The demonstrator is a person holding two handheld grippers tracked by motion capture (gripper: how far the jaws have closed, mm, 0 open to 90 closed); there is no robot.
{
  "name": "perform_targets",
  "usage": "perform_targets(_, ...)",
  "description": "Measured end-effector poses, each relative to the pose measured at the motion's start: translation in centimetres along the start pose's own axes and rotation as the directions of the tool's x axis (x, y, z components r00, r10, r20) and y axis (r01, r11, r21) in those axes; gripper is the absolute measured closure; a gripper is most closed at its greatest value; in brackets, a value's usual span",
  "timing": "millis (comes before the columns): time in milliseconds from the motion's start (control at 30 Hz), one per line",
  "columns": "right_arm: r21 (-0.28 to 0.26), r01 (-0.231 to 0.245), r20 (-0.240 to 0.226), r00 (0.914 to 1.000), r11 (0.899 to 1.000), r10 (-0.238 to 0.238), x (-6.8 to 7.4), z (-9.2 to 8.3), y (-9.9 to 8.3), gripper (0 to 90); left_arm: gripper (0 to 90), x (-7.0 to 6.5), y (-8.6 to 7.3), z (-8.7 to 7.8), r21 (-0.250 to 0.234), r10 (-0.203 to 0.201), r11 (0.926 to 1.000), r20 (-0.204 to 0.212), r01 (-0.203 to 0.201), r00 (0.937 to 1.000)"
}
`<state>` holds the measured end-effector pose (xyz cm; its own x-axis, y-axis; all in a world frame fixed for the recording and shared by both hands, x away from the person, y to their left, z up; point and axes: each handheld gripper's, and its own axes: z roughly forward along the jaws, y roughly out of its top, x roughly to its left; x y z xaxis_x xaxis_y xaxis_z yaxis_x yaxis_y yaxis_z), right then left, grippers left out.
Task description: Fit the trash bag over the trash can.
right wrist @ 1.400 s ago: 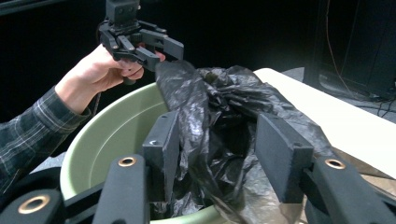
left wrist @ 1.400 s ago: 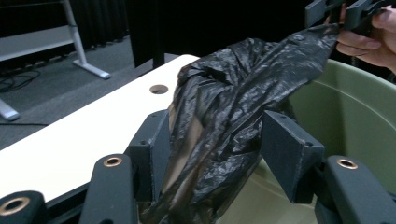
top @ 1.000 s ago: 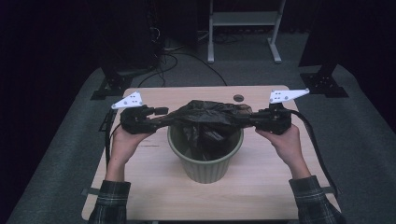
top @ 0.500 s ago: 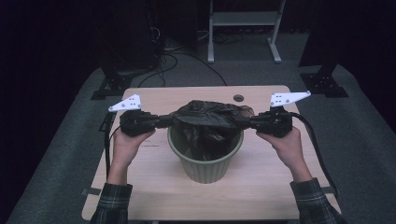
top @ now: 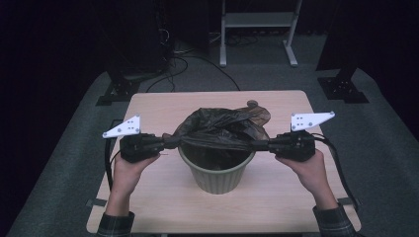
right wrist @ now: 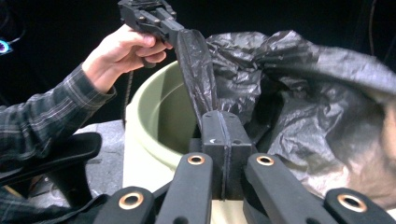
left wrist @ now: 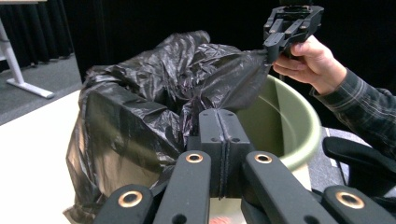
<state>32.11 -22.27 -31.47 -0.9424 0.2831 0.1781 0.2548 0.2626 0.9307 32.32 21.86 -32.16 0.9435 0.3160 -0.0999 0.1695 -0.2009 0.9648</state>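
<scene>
A green round bin (top: 217, 175) stands in the middle of the wooden table (top: 163, 108). A black plastic bag (top: 222, 131) is stretched across its mouth and partly hangs inside. My left gripper (top: 168, 142) is shut on the bag's left edge, level with the rim. My right gripper (top: 264, 144) is shut on the bag's right edge. In the left gripper view the jaws (left wrist: 224, 122) pinch the crumpled bag (left wrist: 149, 93) beside the bin (left wrist: 292, 116). In the right gripper view the jaws (right wrist: 224, 123) clamp a taut strip of bag (right wrist: 289, 79) running to the left gripper (right wrist: 175, 30).
The bin sits toward the table's near half; bare tabletop lies behind it and on both sides. A white metal frame (top: 257, 19) stands on the grey floor beyond the table. Black stand feet (top: 118, 91) and cables lie at the far corners.
Both hands have drawn toward the near side of the table and a little apart. The bag is pulled tighter and lower over the bin's mouth.
</scene>
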Motion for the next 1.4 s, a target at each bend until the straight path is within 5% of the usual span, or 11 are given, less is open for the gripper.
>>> perform_targets(300, 0.043, -0.001, -0.039, 0.9992, 0.999, 0.003, 2.1, 0.0, -2.4, 89.9, 89.7, -2.3, -1.5, -0.6, 0.013, 0.008, 0.9999, 0.044, -0.009, 0.9990)
perform_targets(600, 0.104, -0.055, -0.046, 0.9971, 0.993, 0.060, 2.1, 0.8, -5.1, 89.8, 89.7, -3.0, -3.2, 0.4, 0.080, -0.013, 0.9968, 0.114, 0.004, 0.9934)
perform_targets(767, 0.198, -0.059, 0.007, 0.9983, 0.978, 0.058, 2.2, 1.6, -6.3, 89.8, 89.7, -2.9, -4.1, 1.1, 0.163, -0.014, 0.9867, 0.091, -0.001, 0.9958)
perform_targets(900, 0.206, -0.084, 0.001, 0.9963, 0.975, 0.086, 1.9, 1.6, -7.2, 87.8, 89.6, -2.5, -4.3, 1.2, 0.168, -0.019, 0.9857, 0.073, 0.006, 0.9972)
perform_targets(1000, 0.185, -0.060, 0.006, 0.9982, 0.981, 0.060, 2.3, 0.8, -6.5, 71.7, 89.6, -2.6, -4.2, 1.2, 0.169, -0.010, 0.9857, 0.070, -0.002, 0.9975)
perform_targets(1200, 0.062, 0.006, 0.043, 0.9990, 0.998, -0.008, 3.4, -2.6, -2.7, 63.3, 89.6, -2.6, -4.2, 1.2, 0.170, -0.007, 0.9855, 0.070, -0.004, 0.9975)
perform_targets(1400, 0.019, 0.064, 0.080, 0.9947, 0.998, -0.065, 3.2, -2.4, 1.7, 50.2, 89.7, -2.6, -4.1, 1.3, 0.174, 0.000, 0.9846, 0.067, -0.012, 0.9977)
